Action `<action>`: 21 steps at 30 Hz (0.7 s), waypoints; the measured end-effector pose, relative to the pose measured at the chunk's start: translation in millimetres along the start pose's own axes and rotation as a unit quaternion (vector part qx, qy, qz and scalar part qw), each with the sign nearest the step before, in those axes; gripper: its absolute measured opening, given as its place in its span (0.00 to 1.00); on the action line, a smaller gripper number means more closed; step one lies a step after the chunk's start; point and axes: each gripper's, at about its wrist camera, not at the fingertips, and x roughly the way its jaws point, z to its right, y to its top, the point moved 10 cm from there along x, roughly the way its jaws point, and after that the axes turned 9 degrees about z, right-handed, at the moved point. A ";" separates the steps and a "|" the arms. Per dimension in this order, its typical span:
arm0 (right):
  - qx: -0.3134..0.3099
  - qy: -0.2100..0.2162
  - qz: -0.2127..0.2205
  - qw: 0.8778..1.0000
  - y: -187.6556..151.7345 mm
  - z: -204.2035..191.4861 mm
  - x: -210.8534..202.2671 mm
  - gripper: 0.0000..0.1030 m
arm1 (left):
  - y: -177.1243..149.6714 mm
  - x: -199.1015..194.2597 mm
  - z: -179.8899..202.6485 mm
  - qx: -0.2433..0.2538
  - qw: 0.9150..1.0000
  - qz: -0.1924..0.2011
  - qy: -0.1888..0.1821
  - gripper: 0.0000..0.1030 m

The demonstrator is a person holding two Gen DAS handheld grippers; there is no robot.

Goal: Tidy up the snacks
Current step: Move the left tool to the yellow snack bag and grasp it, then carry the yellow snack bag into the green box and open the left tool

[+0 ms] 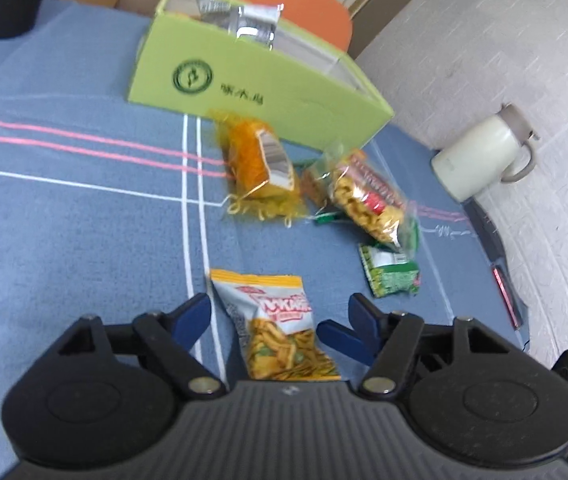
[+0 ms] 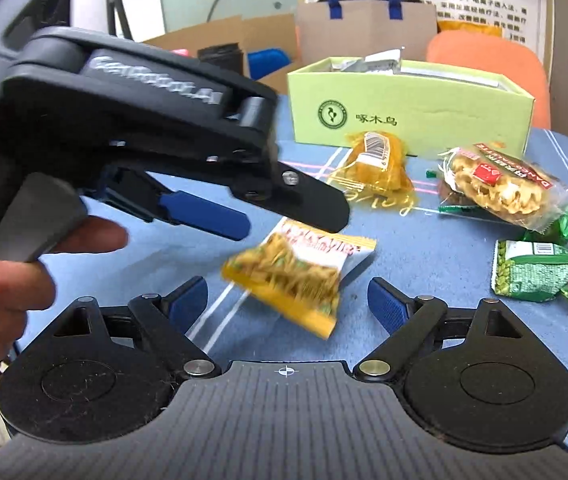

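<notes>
One snack packet (image 1: 280, 328) lengthwise between open jaws

The worktop (image 1: 84, 208) wears a blue cloth with pink and white lines. At the right of the left wrist view a cream jug (image 1: 480, 158) stands on the pale floor. In the right wrist view's upper middle sits a brown paper bag (image 2: 364, 28), with an orange chair (image 2: 484, 56) to its right.

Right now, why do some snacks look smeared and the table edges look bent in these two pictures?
Left wrist view: the fisheye lens curves the blue tablecloth lines, and the orange packet beside the green box is motion-blurred. Right wrist view: the yellow snack bag is smeared, the left gripper close by looks soft, and the dark corners are the lens edge.
</notes>
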 end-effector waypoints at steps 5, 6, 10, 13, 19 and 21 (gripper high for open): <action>0.003 0.000 -0.011 1.000 -3.4 -0.7 13.3 0.71 | -8.7 4.7 -0.6 0.026 1.000 -0.007 0.008 0.43; 0.000 0.000 -0.009 1.000 -3.6 -0.3 13.7 0.69 | -10.4 3.5 -0.6 0.032 0.999 -0.008 0.013 0.35; -0.043 -0.002 -0.003 0.999 0.2 -2.9 10.7 0.17 | -3.2 -13.0 7.3 0.044 0.999 0.016 0.018 0.31; -0.044 0.004 0.018 0.999 16.3 4.3 2.3 0.17 | 18.3 -14.2 22.6 0.054 0.998 0.038 0.004 0.31; -0.079 -0.032 0.073 0.994 86.6 52.9 14.4 0.17 | 111.5 20.8 68.6 0.098 0.991 0.090 -0.018 0.31; -0.094 -0.047 0.087 0.991 119.4 76.8 25.3 0.17 | 148.1 40.3 82.5 0.115 0.988 0.103 -0.021 0.31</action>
